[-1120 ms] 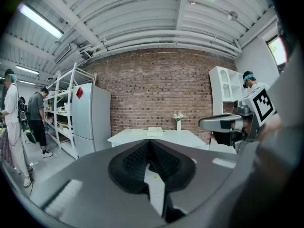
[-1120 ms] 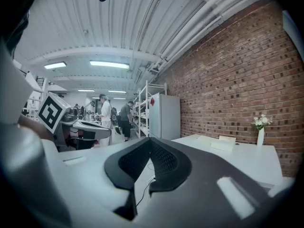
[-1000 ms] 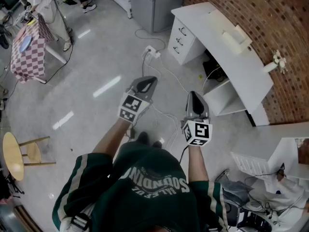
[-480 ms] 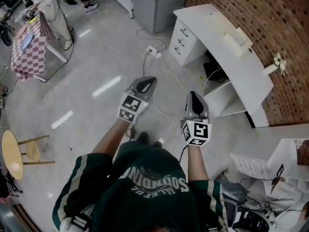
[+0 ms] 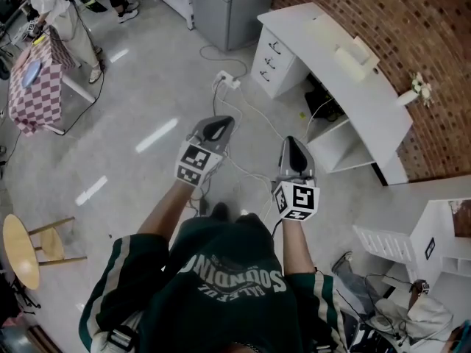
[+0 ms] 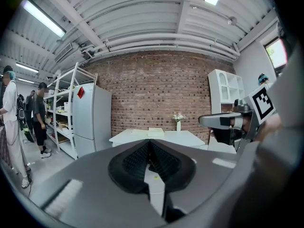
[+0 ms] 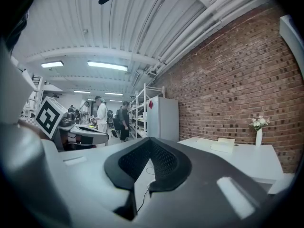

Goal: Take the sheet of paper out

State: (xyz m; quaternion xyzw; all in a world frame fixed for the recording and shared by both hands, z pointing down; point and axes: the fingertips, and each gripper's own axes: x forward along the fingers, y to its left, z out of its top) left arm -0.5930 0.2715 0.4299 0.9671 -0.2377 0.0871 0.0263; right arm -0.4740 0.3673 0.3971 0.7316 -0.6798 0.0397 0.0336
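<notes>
While the left gripper point(image 5: 218, 126) and right gripper point(image 5: 295, 150) keep their fingers closed on nothing, the white bench point(image 5: 324, 46) drifts slightly in view: the person is walking, paper not yet reached.

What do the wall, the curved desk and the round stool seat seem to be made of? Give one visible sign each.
Wall: red brick, matt; mortar joints show in courses.
Desk: probably painted or laminated board; smooth, even white.
Stool seat: likely pale wood; yellowish tan, smooth.
</notes>
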